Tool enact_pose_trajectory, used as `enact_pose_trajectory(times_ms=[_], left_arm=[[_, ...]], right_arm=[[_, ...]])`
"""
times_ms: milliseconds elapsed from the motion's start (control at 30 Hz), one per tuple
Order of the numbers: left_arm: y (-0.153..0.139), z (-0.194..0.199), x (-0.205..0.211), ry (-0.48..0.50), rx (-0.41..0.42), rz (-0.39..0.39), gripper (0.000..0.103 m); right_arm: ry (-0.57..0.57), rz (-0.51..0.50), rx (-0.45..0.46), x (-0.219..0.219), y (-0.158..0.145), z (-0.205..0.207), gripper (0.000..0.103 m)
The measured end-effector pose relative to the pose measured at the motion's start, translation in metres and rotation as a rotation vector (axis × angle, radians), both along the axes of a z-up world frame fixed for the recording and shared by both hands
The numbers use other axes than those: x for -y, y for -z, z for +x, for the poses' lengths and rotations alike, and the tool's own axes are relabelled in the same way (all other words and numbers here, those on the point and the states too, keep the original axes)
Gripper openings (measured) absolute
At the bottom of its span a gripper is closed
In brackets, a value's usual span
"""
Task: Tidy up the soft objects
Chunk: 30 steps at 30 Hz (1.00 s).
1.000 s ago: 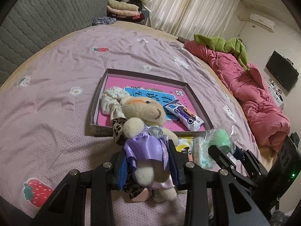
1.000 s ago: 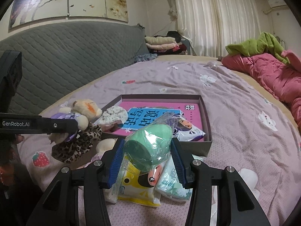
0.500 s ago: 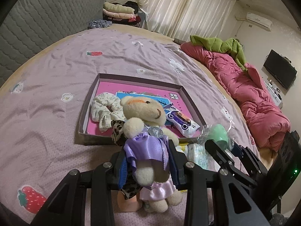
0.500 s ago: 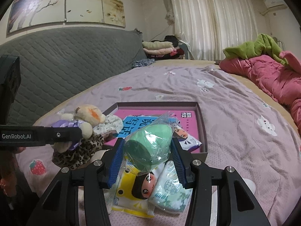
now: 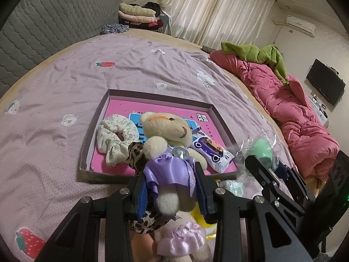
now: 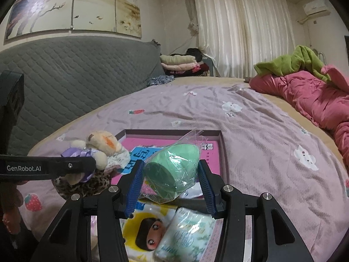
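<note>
Bedroom setup: purple bedsheet (image 5: pixel 65 83) with strawberry prints, grey quilted headboard (image 6: pixel 76 69), pink duvet (image 5: pixel 294 113) bunched along the side. We've got both hands busy. Our left gripper (image 5: pixel 172 187) is clamped around the waist of a teddy bear (image 5: pixel 168 146) in a purple dress, and a leopard-print scrunchie (image 5: pixel 135 155) is hanging off it too, above the near edge of the shallow box (image 5: pixel 87 144). Our right gripper (image 6: pixel 172 187) is squeezing a green makeup sponge (image 6: pixel 174 166) through its clear plastic bag, held over the box's near rim.

What could go wrong: the bag is slippery film, so the sponge can squirt out if the grip loosens at all. The scrunchie looks only snagged, not really pinched, so it might drop onto the bed short of the box. The two grippers are also close together, so we could bump them heading for the same spot. The box already holds a floral scrunchie (image 5: pixel 115 135) and a snack packet (image 5: pixel 211 152), so room is tightening.

Readable text: "GenRobot.AI" on the left gripper's arm in the right view. The pink box liner has big Chinese characters, mostly covered, so we can't read them. The tissue pack (image 6: pixel 185 233) print is too blurry.
</note>
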<state>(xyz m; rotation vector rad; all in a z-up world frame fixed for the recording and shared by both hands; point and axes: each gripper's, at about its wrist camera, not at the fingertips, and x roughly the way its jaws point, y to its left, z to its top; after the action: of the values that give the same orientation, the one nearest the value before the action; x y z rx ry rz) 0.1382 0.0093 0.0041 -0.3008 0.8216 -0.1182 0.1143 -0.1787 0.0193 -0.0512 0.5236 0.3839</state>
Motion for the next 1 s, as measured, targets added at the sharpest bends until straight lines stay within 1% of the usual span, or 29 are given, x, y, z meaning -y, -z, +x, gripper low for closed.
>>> enact_pose_trajectory(times_ms=[300,400,567,633,833,1000], left_arm=[[0.001,0.016,0.005,0.007,0.011,0.0,0.037],[0.001,0.021,0.007,0.008,0.007,-0.007,0.037],[0.005,0.032,0.009,0.001,-0.005,0.006,0.037],[0.008,0.036,0.008,-0.004,-0.01,-0.004,0.037],[0.016,0.047,0.01,-0.006,-0.024,0.003,0.037],[0.024,0.054,0.009,-0.011,-0.043,0.01,0.037]], right_arm=[[0.008,0.001,0.011,0.002,0.001,0.013,0.051],[0.008,0.0,0.013,0.003,0.002,0.015,0.051],[0.007,-0.013,0.006,0.002,0.006,0.022,0.051],[0.009,-0.022,0.0,0.003,0.008,0.026,0.051],[0.03,-0.047,-0.026,0.008,0.016,0.038,0.051],[0.044,-0.063,-0.08,0.011,0.028,0.049,0.051]])
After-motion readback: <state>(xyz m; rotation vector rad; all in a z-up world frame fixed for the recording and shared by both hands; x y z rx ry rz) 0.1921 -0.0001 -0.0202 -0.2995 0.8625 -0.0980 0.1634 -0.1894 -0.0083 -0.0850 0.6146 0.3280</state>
